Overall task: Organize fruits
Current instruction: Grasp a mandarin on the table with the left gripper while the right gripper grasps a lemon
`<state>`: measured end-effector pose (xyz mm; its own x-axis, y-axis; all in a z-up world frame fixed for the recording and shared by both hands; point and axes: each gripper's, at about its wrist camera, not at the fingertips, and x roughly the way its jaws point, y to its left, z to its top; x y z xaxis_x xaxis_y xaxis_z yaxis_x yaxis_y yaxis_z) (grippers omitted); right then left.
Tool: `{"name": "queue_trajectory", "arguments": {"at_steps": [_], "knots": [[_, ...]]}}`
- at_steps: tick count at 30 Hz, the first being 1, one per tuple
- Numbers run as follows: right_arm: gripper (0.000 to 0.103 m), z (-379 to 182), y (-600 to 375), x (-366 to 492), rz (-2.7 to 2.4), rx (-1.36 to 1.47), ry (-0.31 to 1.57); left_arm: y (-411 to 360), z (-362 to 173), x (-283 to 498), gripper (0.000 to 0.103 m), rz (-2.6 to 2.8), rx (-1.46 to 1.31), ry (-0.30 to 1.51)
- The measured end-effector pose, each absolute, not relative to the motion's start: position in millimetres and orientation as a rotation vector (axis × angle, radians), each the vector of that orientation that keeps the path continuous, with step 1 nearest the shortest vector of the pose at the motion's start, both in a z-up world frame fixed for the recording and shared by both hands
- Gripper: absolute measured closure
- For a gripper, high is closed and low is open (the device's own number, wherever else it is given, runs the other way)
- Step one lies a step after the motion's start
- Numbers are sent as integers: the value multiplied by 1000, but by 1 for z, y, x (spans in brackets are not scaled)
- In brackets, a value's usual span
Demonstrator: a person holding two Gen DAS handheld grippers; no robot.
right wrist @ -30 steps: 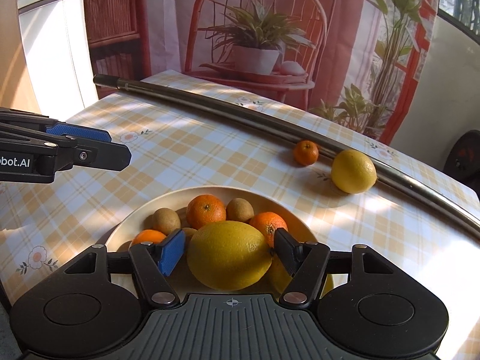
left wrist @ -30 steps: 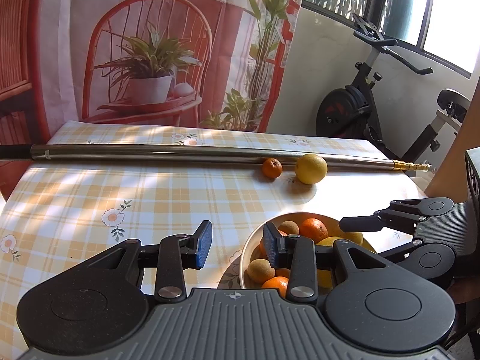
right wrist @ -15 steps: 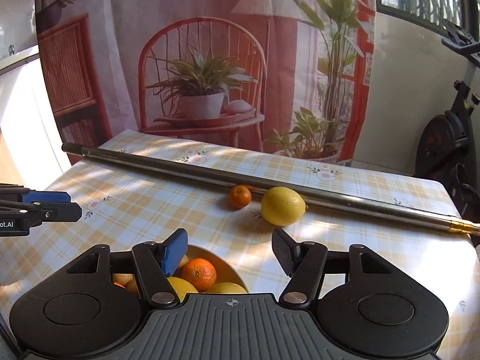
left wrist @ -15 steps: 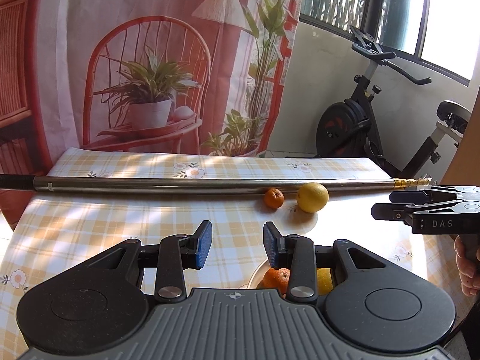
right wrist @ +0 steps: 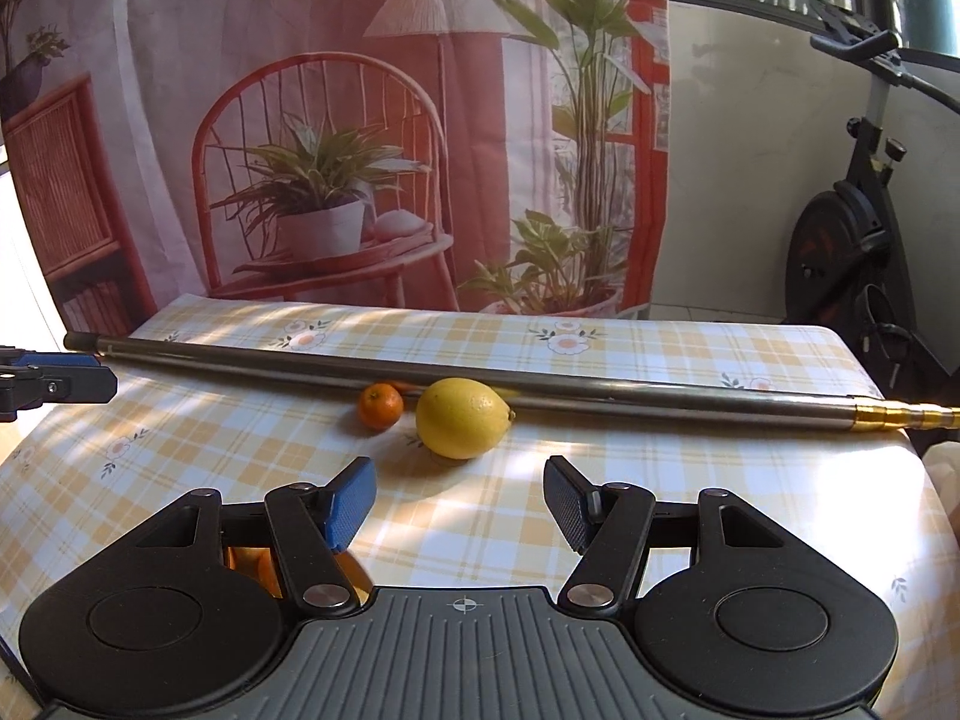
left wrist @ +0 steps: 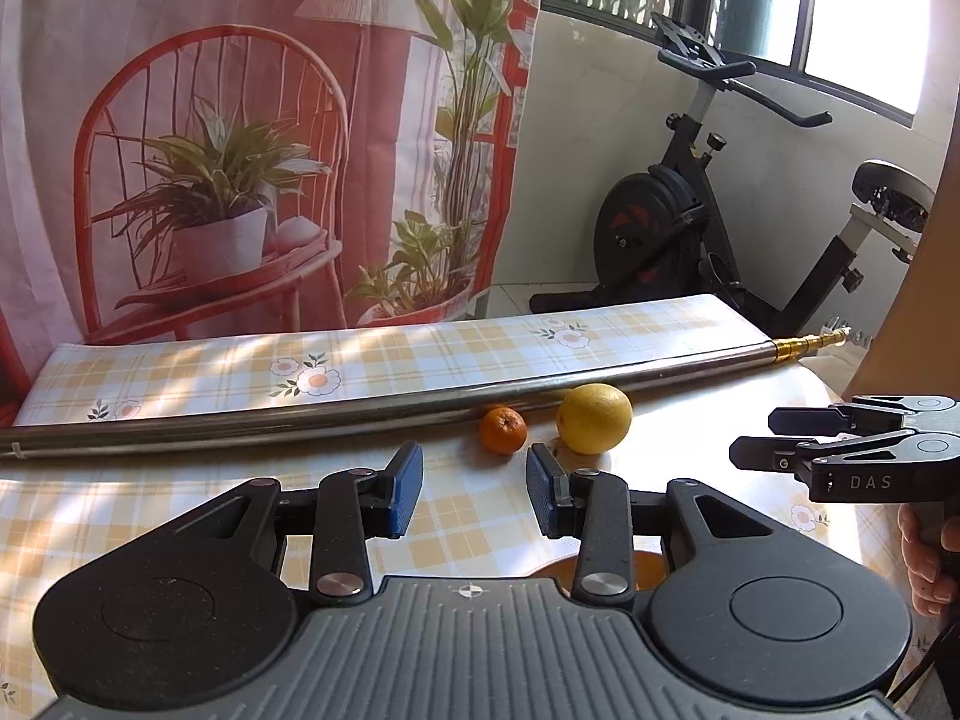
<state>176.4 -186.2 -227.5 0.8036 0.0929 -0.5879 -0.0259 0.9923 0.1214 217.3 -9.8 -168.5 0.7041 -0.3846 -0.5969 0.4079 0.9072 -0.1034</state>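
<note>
A yellow lemon [left wrist: 594, 418] and a small orange mandarin [left wrist: 503, 430] lie on the checked tablecloth, against a long metal pole. They also show in the right wrist view: lemon [right wrist: 462, 425], mandarin [right wrist: 380, 406]. My left gripper [left wrist: 474, 495] is open and empty, above the table short of the mandarin. My right gripper [right wrist: 459, 502] is open and empty, short of the lemon. The fruit bowl is almost hidden under both grippers; only orange fruit [right wrist: 255, 567] peeks out.
The metal pole [left wrist: 372, 405] crosses the table behind the fruit, its gold tip past the right edge. A printed curtain hangs behind the table. An exercise bike [left wrist: 708, 222] stands at the back right. The right gripper's side shows in the left wrist view [left wrist: 840, 450].
My right gripper let go of a lemon over the bowl and lifted away. Both grippers rose and tilted up, so the bowl dropped out of view and the loose lemon and mandarin came nearer.
</note>
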Motion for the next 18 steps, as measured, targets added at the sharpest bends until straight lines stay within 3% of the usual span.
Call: {"name": "queue_trajectory", "arguments": {"at_steps": [18], "knots": [[46,-259,-222,208,11,192,662,-77,-242,321,63,-463,105,778]]}}
